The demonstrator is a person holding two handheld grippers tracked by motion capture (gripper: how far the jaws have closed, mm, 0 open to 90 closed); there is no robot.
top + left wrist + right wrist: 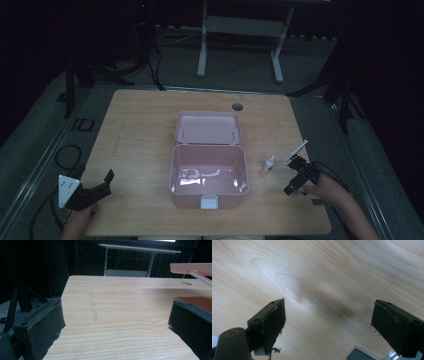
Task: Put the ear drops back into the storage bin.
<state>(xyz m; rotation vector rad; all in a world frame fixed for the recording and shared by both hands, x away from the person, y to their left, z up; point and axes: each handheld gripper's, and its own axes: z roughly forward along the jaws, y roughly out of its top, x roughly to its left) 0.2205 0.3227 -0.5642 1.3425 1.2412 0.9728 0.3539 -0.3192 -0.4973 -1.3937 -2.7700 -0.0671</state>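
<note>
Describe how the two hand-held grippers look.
Left gripper: black, two chunky jaws with dark padded faces, a grey three-cornered plate with small dots on top, black cable trailing. Right gripper: black, blocky, screw holes in its jaws, black cable looping behind. No sleeves visible.

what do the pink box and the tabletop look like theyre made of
The pink box looks like moulded plastic with a glossy finish: light glints off its inside floor, and the walls are smooth with rounded corners. The tabletop looks like pale wood or a wood-look laminate, matt to satin: grain lines run across it in both gripper views, but which of the two cannot be told.
</note>
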